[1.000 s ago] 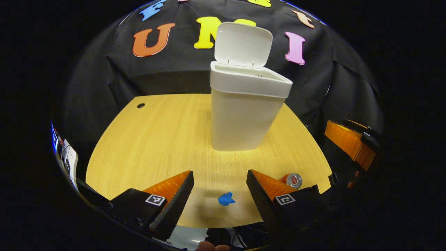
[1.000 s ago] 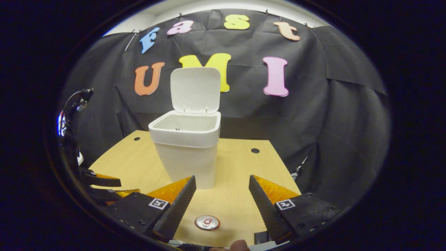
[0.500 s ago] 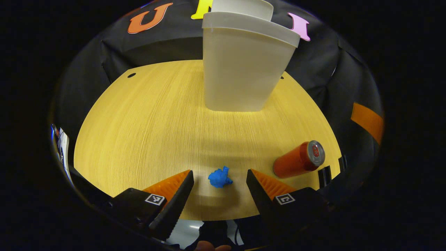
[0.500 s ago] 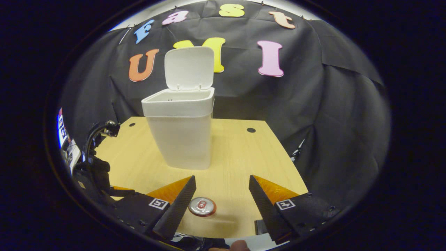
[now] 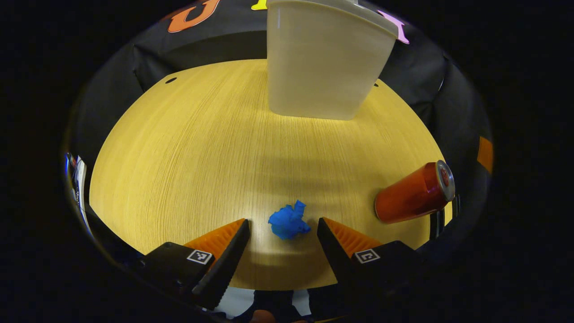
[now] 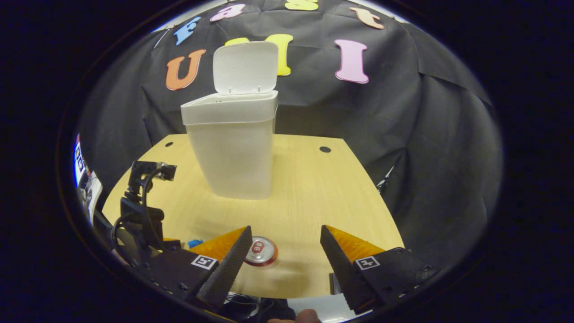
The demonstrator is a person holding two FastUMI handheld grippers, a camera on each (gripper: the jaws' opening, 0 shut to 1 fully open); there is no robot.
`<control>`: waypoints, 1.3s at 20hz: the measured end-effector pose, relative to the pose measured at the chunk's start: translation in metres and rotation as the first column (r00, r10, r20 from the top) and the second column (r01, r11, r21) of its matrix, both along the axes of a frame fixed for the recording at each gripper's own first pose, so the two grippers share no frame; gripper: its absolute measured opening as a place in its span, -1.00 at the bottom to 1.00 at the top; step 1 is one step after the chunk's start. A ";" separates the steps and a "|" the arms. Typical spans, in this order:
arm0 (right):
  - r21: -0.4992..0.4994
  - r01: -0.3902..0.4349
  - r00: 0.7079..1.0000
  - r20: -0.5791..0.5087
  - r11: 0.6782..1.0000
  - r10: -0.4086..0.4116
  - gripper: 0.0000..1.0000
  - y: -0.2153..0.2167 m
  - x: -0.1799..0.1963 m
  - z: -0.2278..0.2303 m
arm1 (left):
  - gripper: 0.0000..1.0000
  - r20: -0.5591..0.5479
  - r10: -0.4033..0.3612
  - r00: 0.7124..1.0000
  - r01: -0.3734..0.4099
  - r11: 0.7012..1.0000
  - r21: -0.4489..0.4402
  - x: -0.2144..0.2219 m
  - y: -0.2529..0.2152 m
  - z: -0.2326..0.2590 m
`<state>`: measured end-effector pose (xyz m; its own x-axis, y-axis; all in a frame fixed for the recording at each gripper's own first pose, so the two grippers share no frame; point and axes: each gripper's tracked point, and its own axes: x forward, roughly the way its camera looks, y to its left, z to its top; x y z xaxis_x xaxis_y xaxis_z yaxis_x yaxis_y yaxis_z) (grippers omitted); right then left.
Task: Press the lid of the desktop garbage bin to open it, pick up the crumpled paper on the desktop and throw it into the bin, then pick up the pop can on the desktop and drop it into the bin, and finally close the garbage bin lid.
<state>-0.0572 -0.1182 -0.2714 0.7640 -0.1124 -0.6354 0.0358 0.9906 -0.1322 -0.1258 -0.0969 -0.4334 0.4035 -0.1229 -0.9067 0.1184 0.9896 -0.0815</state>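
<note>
A blue crumpled paper (image 5: 289, 221) lies on the wooden desk (image 5: 193, 152) just ahead of my left gripper (image 5: 283, 237), which is open with the paper near the gap between its fingertips. A red pop can (image 5: 415, 194) stands to its right. The white bin (image 5: 323, 63) stands at the far side. In the right gripper view the bin (image 6: 233, 143) has its lid (image 6: 244, 67) up. My right gripper (image 6: 284, 244) is open, and the can's top (image 6: 261, 251) sits beside its left fingertip. The left gripper's body (image 6: 143, 211) is low at the left, with a bit of the paper (image 6: 195, 243) beside it.
Two round cable holes (image 6: 325, 149) (image 6: 169, 144) sit near the desk's far corners. The desk's front edge (image 6: 287, 291) runs just under my right gripper. A fingertip (image 6: 305, 316) of the holding hand peeks in at the bottom.
My left gripper has dropped and tilted down toward the desk, bringing the blue paper up close to its fingertips. The right gripper has also lowered, so the can sits nearer its left finger.
</note>
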 end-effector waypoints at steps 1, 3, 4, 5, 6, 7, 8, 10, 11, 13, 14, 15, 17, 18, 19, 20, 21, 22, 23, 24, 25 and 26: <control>-0.004 -0.010 1.000 0.005 1.000 0.010 0.91 0.002 0.000 0.002 | 0.95 0.003 -0.003 1.000 0.003 1.000 0.000 0.002 -0.001 -0.001; -0.001 -0.019 1.000 0.006 1.000 0.019 0.91 0.005 -0.001 0.003 | 0.77 -0.003 -0.002 1.000 0.002 1.000 -0.003 0.003 -0.002 -0.003; 0.002 -0.018 1.000 0.001 1.000 0.018 0.91 0.005 -0.002 0.001 | 0.70 -0.011 -0.001 1.000 0.001 1.000 0.001 0.002 -0.001 -0.005; 0.009 -0.015 1.000 -0.004 1.000 0.015 0.91 0.006 -0.002 0.000 | 0.58 -0.023 0.002 1.000 -0.002 1.000 0.012 0.000 0.001 -0.006; 0.015 -0.013 1.000 -0.007 1.000 0.013 0.91 0.008 -0.004 -0.001 | 0.53 -0.014 -0.005 1.000 0.005 1.000 0.016 0.002 0.003 -0.005; 0.020 -0.012 1.000 -0.009 1.000 0.012 0.91 0.009 -0.005 -0.002 | 0.46 -0.015 -0.011 1.000 0.011 1.000 0.020 0.002 0.002 -0.005; 0.024 -0.010 1.000 -0.011 1.000 0.010 0.91 0.010 -0.008 -0.003 | 0.43 -0.013 -0.012 1.000 0.012 1.000 0.025 0.003 0.004 -0.006; 0.027 -0.006 1.000 -0.016 1.000 0.007 0.91 0.012 -0.010 -0.005 | 0.30 -0.007 -0.011 1.000 0.011 0.999 0.044 0.005 0.010 -0.007; 0.029 -0.005 1.000 -0.016 1.000 0.005 0.96 0.012 -0.011 -0.005 | 0.09 -0.005 -0.007 1.000 0.007 0.998 0.054 0.007 0.015 -0.008; 0.026 0.001 1.000 -0.017 1.000 -0.001 0.96 0.011 -0.014 -0.005 | -0.26 -0.001 -0.009 1.000 0.009 0.998 0.058 0.009 0.017 -0.008; 0.027 0.005 1.000 -0.015 1.000 -0.004 0.91 0.011 -0.016 -0.005 | -0.33 0.000 -0.006 1.000 0.006 0.998 0.055 0.011 0.019 -0.008; 0.029 0.008 1.000 -0.013 1.000 -0.008 0.91 0.011 -0.018 -0.004 | -0.46 0.002 -0.002 1.000 0.002 0.999 0.049 0.013 0.019 -0.007; 0.028 0.018 1.000 -0.013 0.999 -0.018 0.91 0.011 -0.022 -0.004 | -0.55 0.005 -0.001 1.000 0.001 0.999 0.046 0.018 0.018 -0.002; 0.031 0.024 1.000 -0.014 0.999 -0.023 0.92 0.011 -0.024 -0.005 | -0.55 0.012 -0.001 1.000 0.001 0.999 0.043 0.022 0.017 0.001; 0.038 0.029 0.999 -0.015 0.999 -0.029 0.96 0.012 -0.025 -0.005 | -0.55 0.022 -0.006 1.000 0.005 0.999 0.043 0.027 0.016 0.006; 0.042 0.035 0.999 -0.015 0.998 -0.035 0.96 0.013 -0.029 -0.006 | -0.55 0.037 -0.010 0.999 0.009 0.999 0.043 0.034 0.015 0.013; 0.046 0.038 0.999 -0.015 0.998 -0.037 0.96 0.014 -0.031 -0.006 | -0.54 0.058 -0.012 0.998 0.009 0.999 0.038 0.042 0.014 0.021; 0.048 0.039 0.999 -0.015 0.998 -0.038 0.91 0.015 -0.035 -0.008 | -0.55 0.083 -0.011 0.997 0.009 0.999 0.032 0.051 0.012 0.031; 0.054 0.041 0.999 -0.017 0.998 -0.040 0.96 0.015 -0.038 -0.009 | -0.55 0.109 -0.014 0.994 0.011 0.999 0.031 0.062 0.010 0.042; 0.069 0.049 0.999 -0.027 0.996 -0.047 0.96 0.016 -0.041 -0.014 | -0.55 0.135 -0.020 0.991 0.016 0.999 0.032 0.074 0.008 0.053; 0.082 0.061 0.998 -0.040 0.995 -0.058 0.91 0.016 -0.044 -0.019 | -0.55 0.163 -0.023 0.986 0.019 0.999 0.030 0.086 0.006 0.065; 0.090 0.070 0.996 -0.052 0.993 -0.066 0.91 0.015 -0.046 -0.024 | -0.55 0.193 -0.024 0.981 0.019 1.000 0.025 0.066 0.016 0.063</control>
